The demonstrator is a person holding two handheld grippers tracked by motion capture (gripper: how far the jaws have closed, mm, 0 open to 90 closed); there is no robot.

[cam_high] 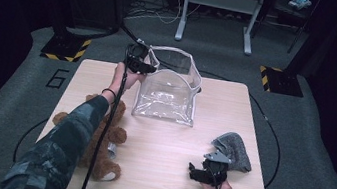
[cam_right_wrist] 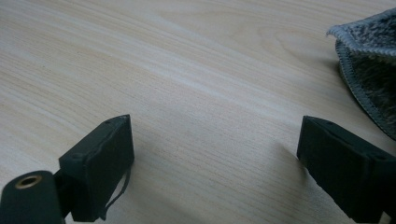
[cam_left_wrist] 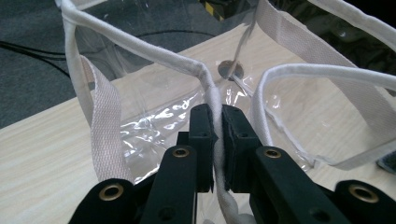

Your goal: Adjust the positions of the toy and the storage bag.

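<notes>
High view: your left gripper pinches the white rim of the clear bag, which stands open at the table's far middle. Your right gripper rests near the front edge, jaws wide, empty, beside a grey cloth.

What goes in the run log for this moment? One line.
left gripper: shut on clear bag rim | right gripper: open, over table | grey cloth: untouched
</notes>
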